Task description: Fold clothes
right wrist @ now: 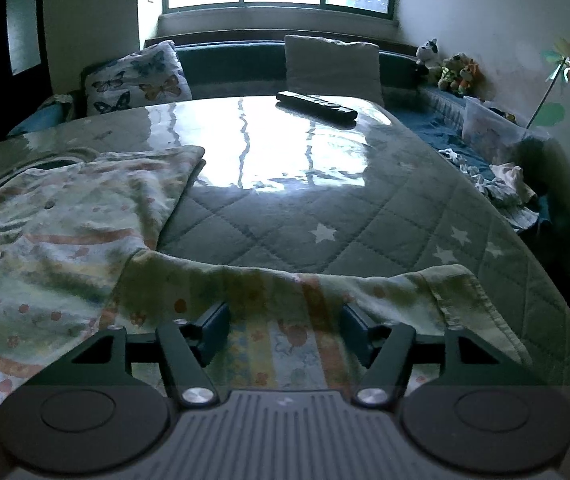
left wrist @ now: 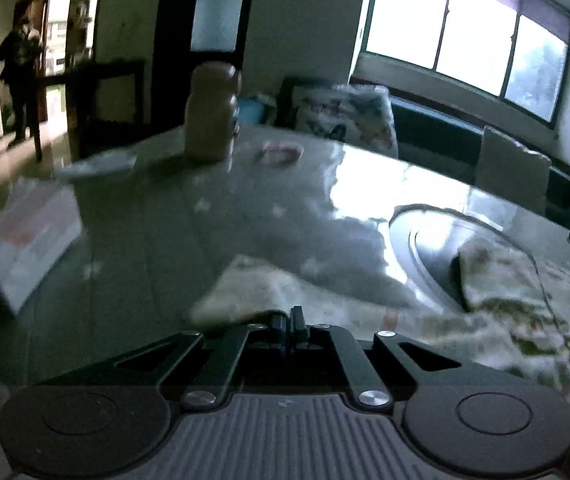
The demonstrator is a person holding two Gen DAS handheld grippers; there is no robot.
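My left hand-held gripper [left wrist: 290, 322] has its fingers pressed together, seemingly pinching a corner of the patterned cloth [right wrist: 85, 216] — motion blur keeps me from being sure. My right hand-held gripper [right wrist: 285, 326] is spread wide over the cloth's near edge, which drapes between the fingers. The cloth lies rumpled on the glossy table [right wrist: 269, 148], left and near. I judge it light, soft and floppy — best held at corners or hem.

home living room | sofa [right wrist: 245, 68] | cushions [right wrist: 137, 78] | soft toys [right wrist: 451, 70]
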